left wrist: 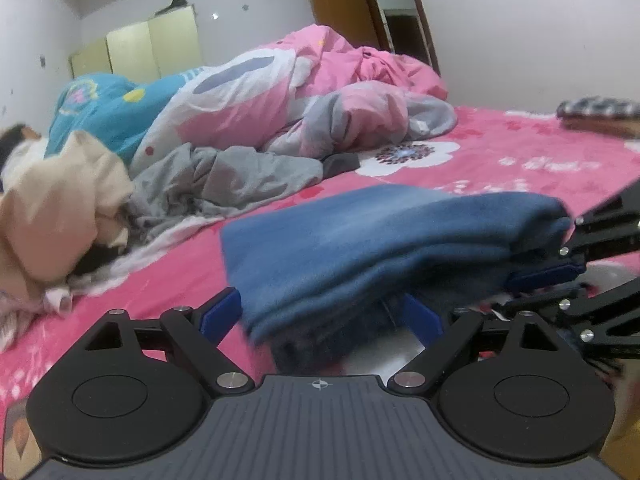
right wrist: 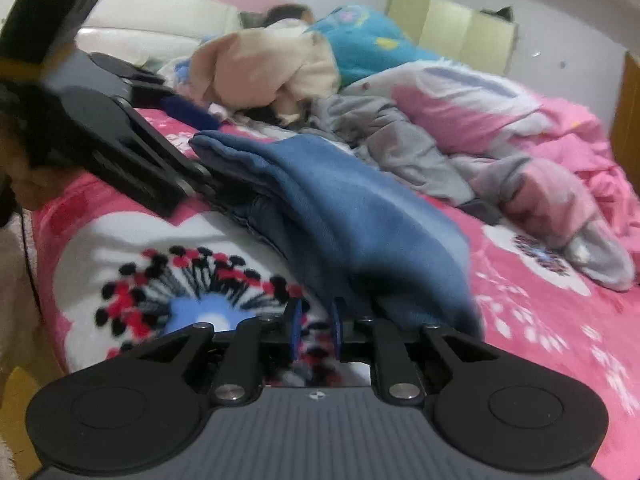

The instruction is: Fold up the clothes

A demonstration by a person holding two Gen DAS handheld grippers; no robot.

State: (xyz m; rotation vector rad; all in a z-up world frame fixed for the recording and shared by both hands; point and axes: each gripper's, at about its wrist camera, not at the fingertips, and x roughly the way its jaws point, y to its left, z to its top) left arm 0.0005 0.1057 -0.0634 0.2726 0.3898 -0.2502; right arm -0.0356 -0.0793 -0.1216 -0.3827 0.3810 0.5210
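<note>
While the left wrist view shows the left gripper [left wrist: 320, 312] with its blue pads spread wide, a blue fleece garment [left wrist: 380, 240] lies across the gap between them, doubled into at least two layers on the pink flowered bedspread [left wrist: 500, 160]; the cloth overhangs the space between the fingers, but the pads do not appear to press on it, so I judge it released or not yet taken on this side. At the right edge of that view the right gripper [left wrist: 560, 272] reaches in at the garment's far end, one blue pad against the fold. Behind, a grey garment [left wrist: 240, 176], a beige garment [left wrist: 52, 208] and a crumpled pink and blue quilt [left wrist: 260, 92] lie in a heap, none of them folded. From the right wrist view, the right gripper's pads stand close together with only a narrow slot between them, and the patterned bedspread shows through that slot; the blue garment passes just to the right of them, so I cannot tell whether an edge is pinched. Further back the left gripper sits at the garment's other end. By my reading, one piece is partway folded and wants a last fold or smoothing, while the heap beyond is still to do, so the greater part of the work remains.
</note>
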